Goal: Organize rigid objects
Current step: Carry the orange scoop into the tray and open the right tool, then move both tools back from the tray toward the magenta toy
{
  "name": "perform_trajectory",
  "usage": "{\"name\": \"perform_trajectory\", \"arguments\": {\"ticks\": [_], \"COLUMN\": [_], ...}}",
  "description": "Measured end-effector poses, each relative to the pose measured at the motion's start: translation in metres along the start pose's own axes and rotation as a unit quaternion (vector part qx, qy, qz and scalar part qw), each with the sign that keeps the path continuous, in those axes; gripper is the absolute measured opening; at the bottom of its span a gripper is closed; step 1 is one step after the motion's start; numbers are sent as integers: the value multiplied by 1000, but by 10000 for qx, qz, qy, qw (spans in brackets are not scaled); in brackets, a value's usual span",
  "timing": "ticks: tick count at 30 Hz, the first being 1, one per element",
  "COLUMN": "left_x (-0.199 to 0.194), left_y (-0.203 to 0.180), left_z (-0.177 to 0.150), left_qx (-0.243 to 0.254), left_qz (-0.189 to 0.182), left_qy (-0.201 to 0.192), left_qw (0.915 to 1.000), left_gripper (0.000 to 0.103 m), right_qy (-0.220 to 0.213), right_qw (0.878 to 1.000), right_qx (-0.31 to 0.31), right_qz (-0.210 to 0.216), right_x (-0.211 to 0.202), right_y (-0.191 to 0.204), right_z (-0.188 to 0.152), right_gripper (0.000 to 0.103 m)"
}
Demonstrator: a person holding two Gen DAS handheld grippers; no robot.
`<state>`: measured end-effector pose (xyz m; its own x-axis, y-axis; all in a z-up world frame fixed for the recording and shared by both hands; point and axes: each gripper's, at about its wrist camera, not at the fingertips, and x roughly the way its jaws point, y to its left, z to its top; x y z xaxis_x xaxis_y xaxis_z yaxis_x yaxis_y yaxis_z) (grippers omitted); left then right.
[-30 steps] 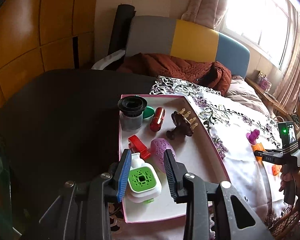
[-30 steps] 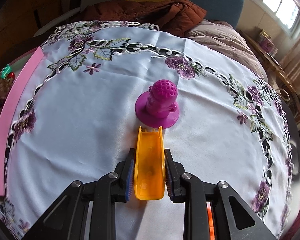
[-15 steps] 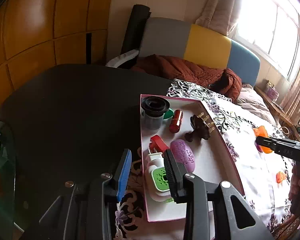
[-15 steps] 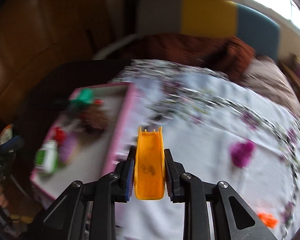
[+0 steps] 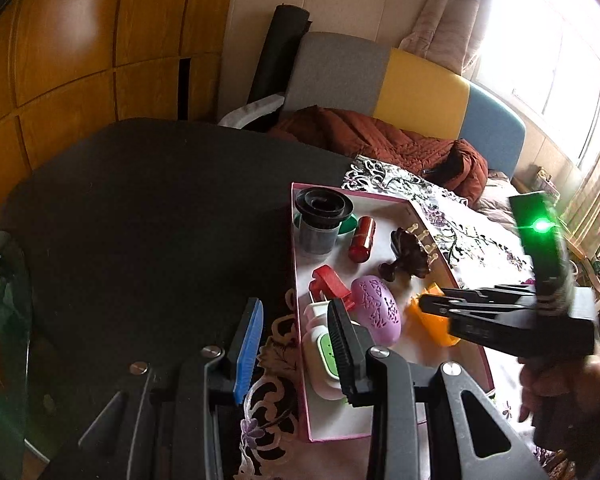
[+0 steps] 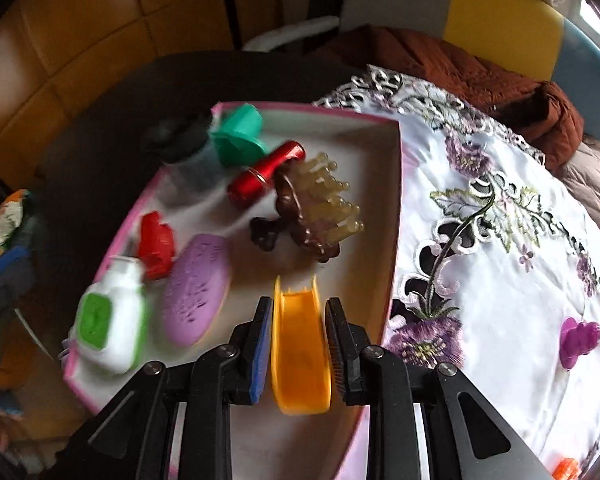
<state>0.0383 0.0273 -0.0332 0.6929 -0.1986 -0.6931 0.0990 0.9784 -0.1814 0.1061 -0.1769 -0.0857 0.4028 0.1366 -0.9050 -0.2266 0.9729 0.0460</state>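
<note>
Right wrist view showed the right gripper (image 6: pixel 299 344) clamping the orange clip (image 6: pixel 300 354) above the pink tray (image 6: pixel 394 216); dropped carelessly, it risked striking the brown comb (image 6: pixel 314 216); the left gripper (image 5: pixel 294 344) stood empty, parted

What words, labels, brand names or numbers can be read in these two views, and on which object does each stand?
None can be read.
purple oval case: raised pattern only, no letters made out.
white and green plug-in device: blurred; no text made out.
red cylinder: no label visible.
orange clip in the right tongs: plain.
right device's dark body: a green light, no print.
</note>
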Motion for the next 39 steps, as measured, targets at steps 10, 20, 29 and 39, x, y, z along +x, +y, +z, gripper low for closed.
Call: {"name": "perform_trajectory", "arguments": {"ticks": [10,20,29,39], "left_x": [-3,-7,-11,-12], "left_y": [-2,-7,-14,-25], "left_z": [-2,-2,-2,-3], "left_qx": [18,110,228,397], "left_qz": [-27,-16,-27,-58], "left_qy": [-9,-52,-87,-66], "left_qw": [10000,9999,9997,9992], "left_gripper": [33,33,33,33], "right_qy": [-241,-595,-869,-1129], "right_qw": [9997,9982,9960,9929], "right_qx": [53,9,140,346], "right_qz": [-57,-73,-117,-141], "right_x": [-10,-33,-51,-70], "right_y": [-1,6,2,-13], "right_z": [-9,-12,-19,-25], "right_gripper": [38,45,45,48]}}
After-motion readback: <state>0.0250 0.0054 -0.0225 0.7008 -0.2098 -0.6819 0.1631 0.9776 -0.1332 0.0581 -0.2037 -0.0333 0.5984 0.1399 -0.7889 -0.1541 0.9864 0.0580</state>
